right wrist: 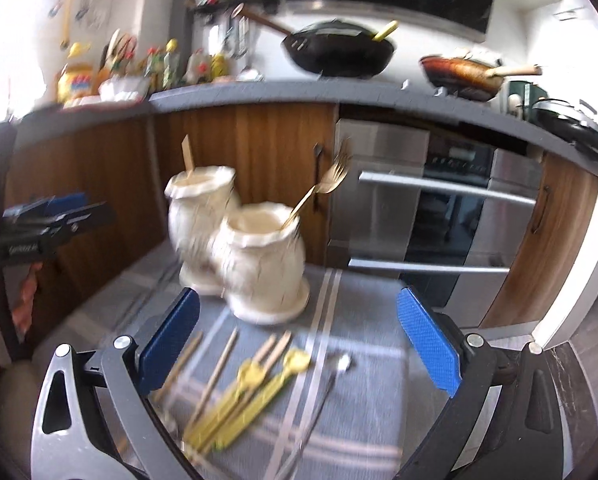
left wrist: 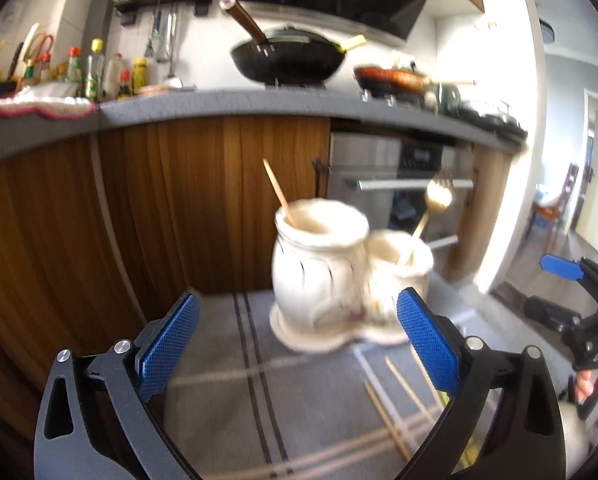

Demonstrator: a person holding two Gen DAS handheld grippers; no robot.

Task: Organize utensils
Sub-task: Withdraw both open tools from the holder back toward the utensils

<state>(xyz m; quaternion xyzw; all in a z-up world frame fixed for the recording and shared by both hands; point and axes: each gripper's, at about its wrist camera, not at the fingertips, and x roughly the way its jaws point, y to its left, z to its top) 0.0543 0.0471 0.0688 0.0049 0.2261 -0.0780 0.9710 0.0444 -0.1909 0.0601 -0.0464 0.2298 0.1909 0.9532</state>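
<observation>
A cream twin-jar holder (left wrist: 323, 276) (right wrist: 255, 256) stands on a grey striped cloth (left wrist: 219, 400) (right wrist: 359, 400). One jar holds a wooden chopstick (left wrist: 277, 192) (right wrist: 188, 156), the other a gold fork (left wrist: 435, 200) (right wrist: 331, 180). Loose chopsticks (left wrist: 395, 412) (right wrist: 219, 368), yellow utensils (right wrist: 255, 388) and a metal spoon (right wrist: 331, 376) lie on the cloth in front of the holder. My left gripper (left wrist: 299, 344) is open, empty, just short of the holder. My right gripper (right wrist: 299, 344) is open and empty above the loose utensils. Each gripper shows at the edge of the other's view.
Beyond the cloth's far edge are wooden cabinet doors (left wrist: 159, 200) and a steel oven (right wrist: 439, 216). The grey counter (left wrist: 259, 100) above carries a black wok (left wrist: 287, 56), a frying pan (right wrist: 463, 72) and several bottles (left wrist: 95, 72). A hand (right wrist: 23, 300) grips the left tool.
</observation>
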